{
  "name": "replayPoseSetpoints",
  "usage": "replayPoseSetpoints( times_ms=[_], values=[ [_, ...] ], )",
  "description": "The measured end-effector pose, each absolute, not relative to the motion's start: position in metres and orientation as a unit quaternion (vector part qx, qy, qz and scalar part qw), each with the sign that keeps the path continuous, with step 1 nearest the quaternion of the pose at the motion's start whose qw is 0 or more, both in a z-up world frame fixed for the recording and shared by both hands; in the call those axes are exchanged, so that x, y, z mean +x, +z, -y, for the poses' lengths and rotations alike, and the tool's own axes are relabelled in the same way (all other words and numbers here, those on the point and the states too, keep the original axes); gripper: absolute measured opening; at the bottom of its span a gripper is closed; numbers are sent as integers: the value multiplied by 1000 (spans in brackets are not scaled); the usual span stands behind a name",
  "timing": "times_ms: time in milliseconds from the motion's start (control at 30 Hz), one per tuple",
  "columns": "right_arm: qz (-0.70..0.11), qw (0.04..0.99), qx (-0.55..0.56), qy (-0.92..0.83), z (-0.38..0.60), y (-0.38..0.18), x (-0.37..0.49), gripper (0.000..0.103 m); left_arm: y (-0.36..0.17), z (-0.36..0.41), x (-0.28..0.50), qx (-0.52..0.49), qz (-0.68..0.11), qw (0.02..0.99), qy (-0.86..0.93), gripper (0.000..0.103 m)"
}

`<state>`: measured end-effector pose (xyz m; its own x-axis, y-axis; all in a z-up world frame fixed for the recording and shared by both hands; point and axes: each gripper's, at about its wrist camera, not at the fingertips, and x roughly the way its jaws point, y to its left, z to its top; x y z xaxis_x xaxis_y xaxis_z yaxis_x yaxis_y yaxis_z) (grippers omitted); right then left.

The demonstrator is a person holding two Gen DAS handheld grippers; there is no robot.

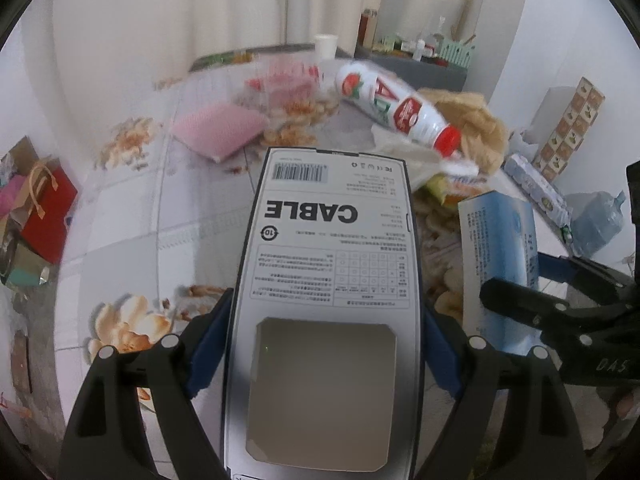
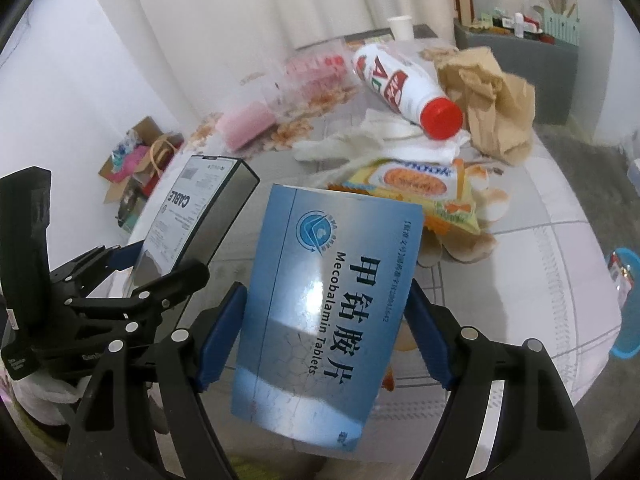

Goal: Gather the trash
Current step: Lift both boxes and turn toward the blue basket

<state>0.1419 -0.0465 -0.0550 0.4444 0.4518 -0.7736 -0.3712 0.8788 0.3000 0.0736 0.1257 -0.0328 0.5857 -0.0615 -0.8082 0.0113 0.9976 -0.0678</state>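
**Two boxes in my two grippers**

The big desk (image 2: pixel 540 248) has a cloth with flowers on it, and trash lies all over its far part. A crumpled brown paper bag (image 2: pixel 492 108) sits at the back. A white bottle (image 2: pixel 404 84) with a red cap lies on its side, touching the bag. Near it lie a white cloth (image 2: pixel 360 140), a yellow snack wrapper (image 2: pixel 416 184) and a pink sponge (image 2: pixel 248 124).

My left gripper (image 1: pixel 324 344) is closed on a long white box that says CABLE (image 1: pixel 332 264). The blue pads press both of its long sides, and it is up off the desk.

My right gripper (image 2: pixel 320 320) is closed on a blue pill box (image 2: pixel 328 304), with one pad on each side. It is up off the desk too, just beside the CABLE box.
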Motion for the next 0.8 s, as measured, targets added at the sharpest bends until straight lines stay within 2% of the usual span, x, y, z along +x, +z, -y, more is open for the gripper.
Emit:
replayPoseSetpoints(
  times_ms=[800],
  values=[
    [-349,909,77,213,102,27,116,73,58,-73,62,7,-336,939,-68,82]
  ],
)
